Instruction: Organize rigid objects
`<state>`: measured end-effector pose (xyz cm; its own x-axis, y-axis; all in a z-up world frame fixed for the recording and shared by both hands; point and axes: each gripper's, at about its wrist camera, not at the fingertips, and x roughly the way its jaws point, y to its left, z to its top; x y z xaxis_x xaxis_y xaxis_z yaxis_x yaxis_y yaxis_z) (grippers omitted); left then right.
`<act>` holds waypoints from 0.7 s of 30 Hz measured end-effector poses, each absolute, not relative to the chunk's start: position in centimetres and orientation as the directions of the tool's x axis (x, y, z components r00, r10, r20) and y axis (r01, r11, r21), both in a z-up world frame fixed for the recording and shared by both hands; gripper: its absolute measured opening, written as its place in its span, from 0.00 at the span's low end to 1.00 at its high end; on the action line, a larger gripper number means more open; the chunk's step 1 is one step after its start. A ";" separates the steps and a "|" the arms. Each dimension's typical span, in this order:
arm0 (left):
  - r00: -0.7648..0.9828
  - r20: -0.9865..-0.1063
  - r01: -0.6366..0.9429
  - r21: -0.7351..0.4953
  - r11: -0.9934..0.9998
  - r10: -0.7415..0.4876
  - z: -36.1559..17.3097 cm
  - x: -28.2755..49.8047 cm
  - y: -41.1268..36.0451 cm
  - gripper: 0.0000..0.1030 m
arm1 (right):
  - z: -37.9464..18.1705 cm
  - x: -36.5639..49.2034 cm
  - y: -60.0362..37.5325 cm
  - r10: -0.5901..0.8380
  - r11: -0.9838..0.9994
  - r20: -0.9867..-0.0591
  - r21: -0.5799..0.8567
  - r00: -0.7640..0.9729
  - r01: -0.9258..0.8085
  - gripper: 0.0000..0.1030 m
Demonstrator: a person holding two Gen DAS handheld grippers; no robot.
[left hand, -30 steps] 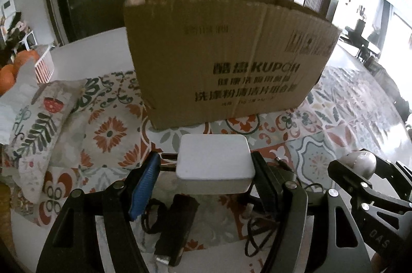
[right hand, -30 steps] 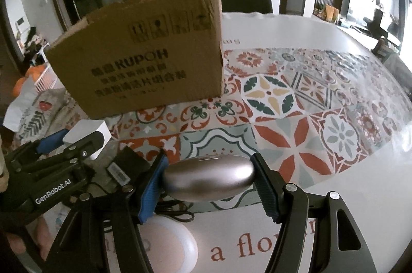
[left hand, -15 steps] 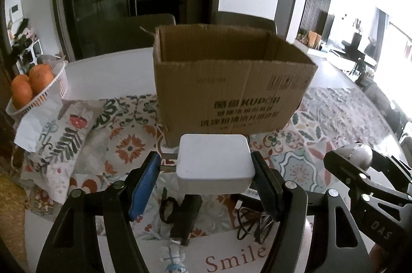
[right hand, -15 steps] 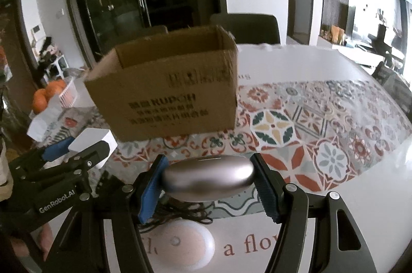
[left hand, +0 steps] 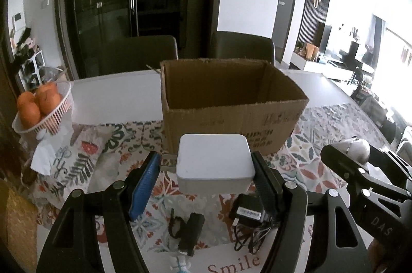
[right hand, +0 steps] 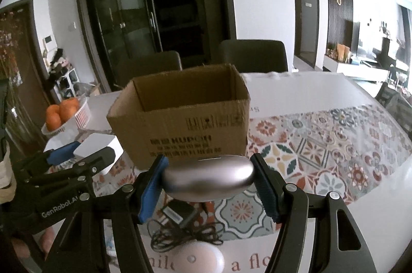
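Left gripper (left hand: pixel 206 177) at bottom centre of the left wrist view, clamped on a white rounded-square plastic charger block (left hand: pixel 215 163), metal prongs pointing at the blue pad (left hand: pixel 144 185) on the left side. Right gripper (right hand: pixel 209 182) at bottom centre of the right wrist view, clenched on a smooth silver oval metal case (right hand: pixel 208 180), pads pressed against both ends. Both held above the table, side by side, each visible at the edge of the other's view.

Below the left gripper, on the patterned floral tablecloth (left hand: pixel 316 152): a black power adapter with tangled cable (left hand: pixel 247 219) and a small black stick-shaped device (left hand: pixel 190 231). At the bottom edge of the right wrist view, a round white puck-shaped object (right hand: pixel 200 257).

Further back, centre frame: an open brown cardboard box (left hand: pixel 231 108), upright, printed text on the near wall, interior in shadow. Left of that, at mid-left: a white plastic basket of oranges (left hand: pixel 43 110). Beyond the table, two dark chairs (left hand: pixel 242 49) and a dark glass-door cabinet (left hand: pixel 134 2).
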<state>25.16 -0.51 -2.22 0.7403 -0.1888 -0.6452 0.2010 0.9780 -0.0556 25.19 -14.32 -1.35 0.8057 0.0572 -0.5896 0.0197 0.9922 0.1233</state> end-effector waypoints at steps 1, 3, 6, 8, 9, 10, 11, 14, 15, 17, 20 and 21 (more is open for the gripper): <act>0.742 -0.643 0.201 -0.055 0.978 -0.189 -2.0 25.3 -0.5 0.68 | -1.1 25.3 -14.3 0.057 0.992 -0.585 0.123 0.809 0.019 0.64; 0.747 -0.637 0.205 -0.052 0.977 -0.191 -1.6 25.6 -0.5 0.68 | -0.6 25.7 -14.3 0.059 0.993 -0.573 0.120 0.817 0.013 0.64; 0.753 -0.630 0.206 -0.048 0.977 -0.190 -0.9 26.2 -0.5 0.68 | 0.1 26.3 -14.3 0.063 0.993 -0.561 0.121 0.825 0.007 0.64; 0.756 -0.626 0.207 -0.048 0.977 -0.191 -0.4 26.6 -0.6 0.68 | 0.5 26.7 -14.3 0.064 0.993 -0.554 0.121 0.830 0.005 0.64; 0.758 -0.624 0.208 -0.048 0.977 -0.192 -0.2 26.8 -0.6 0.68 | 0.7 27.0 -14.2 0.065 0.993 -0.553 0.121 0.831 0.003 0.64; 0.759 -0.623 0.207 -0.047 0.977 -0.191 0.0 27.1 -0.6 0.68 | 0.9 27.3 -14.3 0.068 0.992 -0.549 0.123 0.833 0.000 0.64; 0.760 -0.622 0.206 -0.047 0.978 -0.190 0.2 27.4 -0.6 0.68 | 1.2 27.7 -14.3 0.073 0.992 -0.547 0.126 0.834 -0.004 0.64; 0.761 -0.621 0.203 -0.050 0.978 -0.190 0.7 28.1 -0.5 0.68 | 1.7 28.6 -14.3 0.076 0.992 -0.539 0.123 0.839 -0.011 0.64; 0.761 -0.621 0.202 -0.050 0.978 -0.189 0.8 28.4 -0.5 0.68 | 2.0 28.9 -14.3 0.075 0.993 -0.537 0.120 0.840 -0.012 0.64; 0.759 -0.624 0.201 -0.049 0.978 -0.187 1.1 29.1 -0.6 0.68 | 2.2 29.4 -14.3 0.077 0.993 -0.534 0.120 0.842 -0.015 0.64; 0.755 -0.629 0.201 -0.050 0.978 -0.187 1.3 30.1 -0.7 0.68 | 2.6 30.5 -14.2 0.081 0.993 -0.532 0.115 0.843 -0.023 0.64; 0.754 -0.630 0.200 -0.049 0.978 -0.186 1.4 30.4 -0.7 0.68 | 2.6 30.9 -14.2 0.081 0.994 -0.533 0.111 0.842 -0.025 0.64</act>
<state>30.42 -0.72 1.38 0.7540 -0.1861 -0.6300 0.2004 0.9785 -0.0492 30.87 -14.22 2.63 0.8421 0.0808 -0.5332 -0.0251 0.9935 0.1109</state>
